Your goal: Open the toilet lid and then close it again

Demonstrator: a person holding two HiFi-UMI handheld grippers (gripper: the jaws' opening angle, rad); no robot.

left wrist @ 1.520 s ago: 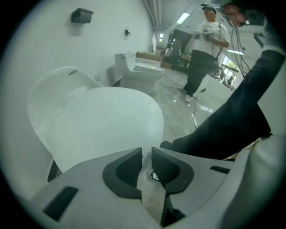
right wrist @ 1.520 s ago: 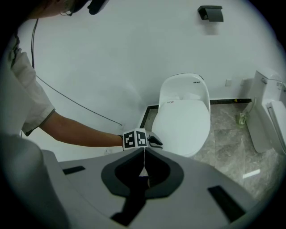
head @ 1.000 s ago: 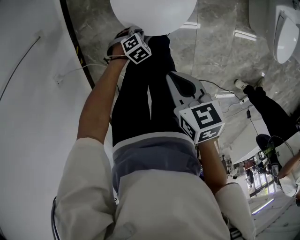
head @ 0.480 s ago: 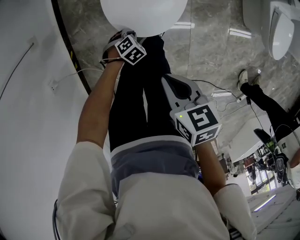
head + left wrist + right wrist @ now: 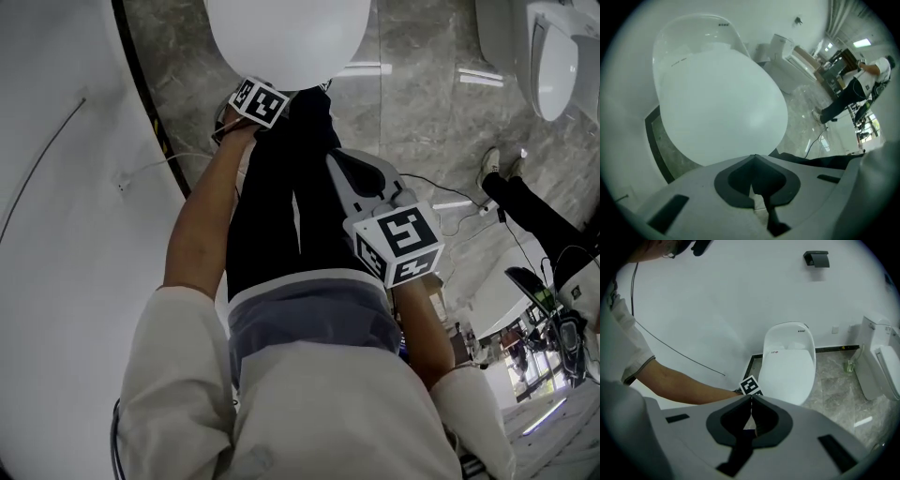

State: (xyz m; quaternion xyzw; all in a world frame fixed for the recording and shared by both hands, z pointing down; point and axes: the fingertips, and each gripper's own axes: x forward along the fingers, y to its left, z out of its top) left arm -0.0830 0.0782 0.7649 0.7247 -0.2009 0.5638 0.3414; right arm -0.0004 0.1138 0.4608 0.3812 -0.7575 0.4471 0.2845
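L gripper (image 5: 753, 156) sits right at the front edge of the toilet lid (image 5: 722, 101). Its jaws have just been closing and the tips are together now w/ nothing between them, tho I can't tell if it's actually touching. Lid's down flat, shut. R gripper (image 5: 750, 397) hangs well back over my legs (image 5: 281, 206), jaws together & empty too, and there's another toilet (image 5: 553, 56) further right.

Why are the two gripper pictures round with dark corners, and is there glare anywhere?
Left gripper view: a wide lens bends the scene into a circle; the toilet lid looks evenly white. Right gripper view: same rounding, toilet sharp. Head view: lights glare as bright streaks on the floor.
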